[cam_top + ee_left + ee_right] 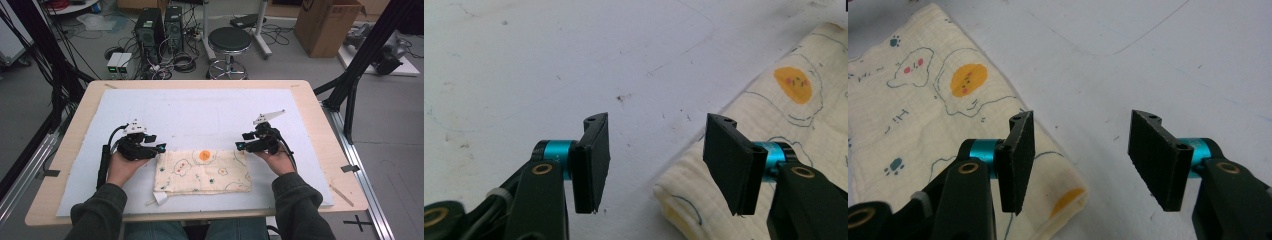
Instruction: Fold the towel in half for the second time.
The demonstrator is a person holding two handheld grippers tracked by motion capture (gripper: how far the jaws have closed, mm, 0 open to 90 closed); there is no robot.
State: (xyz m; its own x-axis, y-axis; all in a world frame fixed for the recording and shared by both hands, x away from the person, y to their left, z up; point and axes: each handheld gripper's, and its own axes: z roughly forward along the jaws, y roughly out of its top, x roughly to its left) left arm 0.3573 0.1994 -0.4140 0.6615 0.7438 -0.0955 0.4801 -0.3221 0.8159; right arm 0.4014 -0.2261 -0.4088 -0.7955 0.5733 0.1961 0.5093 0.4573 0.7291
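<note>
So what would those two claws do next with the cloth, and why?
Probably each closes in on its end of the cloth and pinches a far corner. The left gripper and right gripper hover at opposite ends with jaws open and nothing between them. The left gripper view shows the cloth's folded corner beside one jaw; the right gripper view shows the other corner under a jaw.

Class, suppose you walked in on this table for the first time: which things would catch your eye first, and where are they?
The cream folded cloth with its orange egg-yolk print lies at the near middle of the white mat. A hand-held gripper flanks each far corner of it: the left hand-held gripper and the right hand-held gripper, both with jaws open and empty.
</note>
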